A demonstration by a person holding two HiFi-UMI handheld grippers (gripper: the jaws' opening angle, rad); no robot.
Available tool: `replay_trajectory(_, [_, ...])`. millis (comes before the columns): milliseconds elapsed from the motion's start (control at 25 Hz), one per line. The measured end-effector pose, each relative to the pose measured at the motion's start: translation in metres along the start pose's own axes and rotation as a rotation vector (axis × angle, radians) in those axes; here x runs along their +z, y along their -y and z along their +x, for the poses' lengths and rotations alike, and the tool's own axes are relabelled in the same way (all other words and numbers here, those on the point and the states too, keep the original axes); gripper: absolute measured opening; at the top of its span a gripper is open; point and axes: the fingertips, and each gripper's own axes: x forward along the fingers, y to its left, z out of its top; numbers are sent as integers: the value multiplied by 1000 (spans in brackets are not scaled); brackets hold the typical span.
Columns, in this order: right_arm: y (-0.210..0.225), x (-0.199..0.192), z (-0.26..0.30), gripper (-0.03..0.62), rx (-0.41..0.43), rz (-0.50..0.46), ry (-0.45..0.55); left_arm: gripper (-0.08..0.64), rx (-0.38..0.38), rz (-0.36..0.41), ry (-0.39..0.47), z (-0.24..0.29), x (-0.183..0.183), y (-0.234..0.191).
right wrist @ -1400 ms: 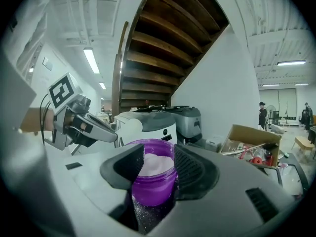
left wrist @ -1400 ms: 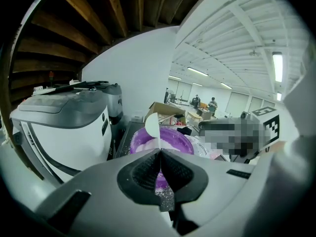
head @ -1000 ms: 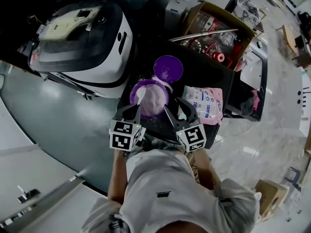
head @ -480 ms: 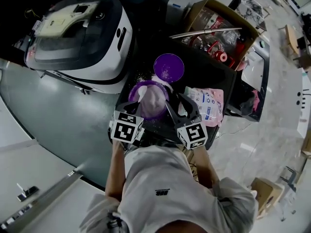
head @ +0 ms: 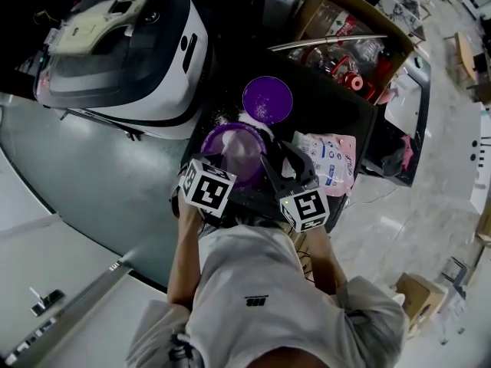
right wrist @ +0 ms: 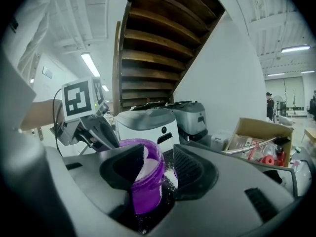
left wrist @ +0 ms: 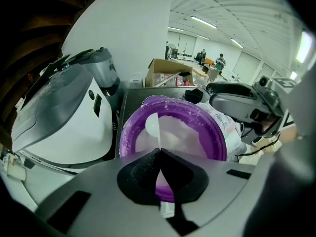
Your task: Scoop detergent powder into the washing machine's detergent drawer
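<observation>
Now left gripper [left wrist: 159,153], jaws pinching scoop [left wrist: 153,127], has tilted; right gripper [right wrist: 159,167] stays spread.

The left gripper [left wrist: 159,149] reaches over the near rim of the purple tub [left wrist: 219,137]. Its jaws are pressed together on the thin handle of a white scoop [left wrist: 153,126]. The right gripper [right wrist: 159,154] sits at the tub's right side, jaws apart, with the tub's wall between them. The bare left forearm [head: 180,259] and right forearm [head: 322,263] both angle toward the tub.
</observation>
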Motion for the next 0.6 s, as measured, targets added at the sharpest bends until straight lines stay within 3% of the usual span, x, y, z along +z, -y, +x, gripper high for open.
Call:
replay_trajectory(240, [6, 1, 1, 186, -5, 13, 3, 15, 37, 49, -77, 7, 3, -4])
replay_trajectory(600, [15, -1, -2, 186, -10, 36, 6, 15, 67, 189, -225, 24, 4, -1])
